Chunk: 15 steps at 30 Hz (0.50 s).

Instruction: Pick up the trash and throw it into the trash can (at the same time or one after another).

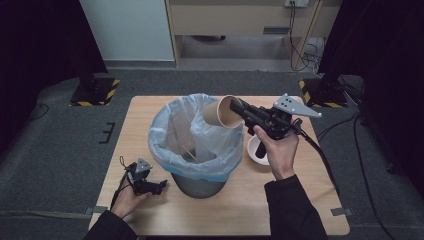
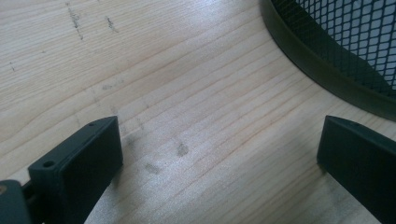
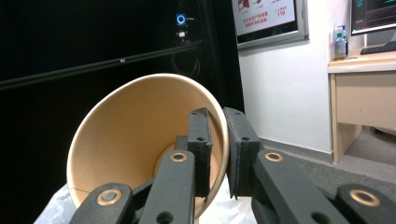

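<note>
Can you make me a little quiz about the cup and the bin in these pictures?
1. True or false: the brown paper cup is standing upright on the light wooden table.
2. What pinches the cup's rim? A) right hand-held gripper B) left hand-held gripper C) nothing
3. Fill in: the black mesh bin is lined with a pale blue plastic ____.

Key: 1. False, it is tilted in the air above the bin. 2. A, one jaw inside the cup and one outside. 3. bag.
</note>
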{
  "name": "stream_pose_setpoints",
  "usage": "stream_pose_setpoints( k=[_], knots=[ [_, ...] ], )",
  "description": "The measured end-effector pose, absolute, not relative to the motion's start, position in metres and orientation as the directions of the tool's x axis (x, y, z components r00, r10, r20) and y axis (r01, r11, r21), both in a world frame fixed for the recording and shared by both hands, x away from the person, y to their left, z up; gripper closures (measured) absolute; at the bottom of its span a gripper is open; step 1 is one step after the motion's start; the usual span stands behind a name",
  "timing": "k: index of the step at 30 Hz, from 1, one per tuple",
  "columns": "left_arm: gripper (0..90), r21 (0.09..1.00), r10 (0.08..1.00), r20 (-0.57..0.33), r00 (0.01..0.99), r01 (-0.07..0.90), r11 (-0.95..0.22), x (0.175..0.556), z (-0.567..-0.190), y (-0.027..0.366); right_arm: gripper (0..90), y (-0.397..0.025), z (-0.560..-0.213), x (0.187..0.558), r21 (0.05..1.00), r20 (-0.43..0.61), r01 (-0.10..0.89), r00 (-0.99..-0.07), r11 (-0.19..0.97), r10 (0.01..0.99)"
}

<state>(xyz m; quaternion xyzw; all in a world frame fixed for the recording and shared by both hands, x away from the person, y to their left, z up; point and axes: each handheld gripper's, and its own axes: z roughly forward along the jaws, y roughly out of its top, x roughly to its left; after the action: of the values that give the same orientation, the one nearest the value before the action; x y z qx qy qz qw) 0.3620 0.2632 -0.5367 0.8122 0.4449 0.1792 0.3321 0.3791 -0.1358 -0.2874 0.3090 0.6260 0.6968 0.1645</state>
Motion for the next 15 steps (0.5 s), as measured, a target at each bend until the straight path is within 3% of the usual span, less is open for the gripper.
stream_pose_setpoints(
  k=[11, 15],
  knots=[
    [0.0, 0.699, 0.842, -0.005, 0.539, 0.604, -0.383, 0.362, -0.537, 0.263, 81.0, -0.126, -0.296, 0.382, 0.975, 0.221, 0.19, -0.766, -0.116, 0.603],
    [0.0, 0.699, 0.842, -0.004, 0.54, 0.603, -0.383, 0.362, -0.537, 0.263, 75.0, -0.121, -0.3, 0.384, 0.973, 0.225, 0.216, -0.779, -0.086, 0.586]
  ],
)
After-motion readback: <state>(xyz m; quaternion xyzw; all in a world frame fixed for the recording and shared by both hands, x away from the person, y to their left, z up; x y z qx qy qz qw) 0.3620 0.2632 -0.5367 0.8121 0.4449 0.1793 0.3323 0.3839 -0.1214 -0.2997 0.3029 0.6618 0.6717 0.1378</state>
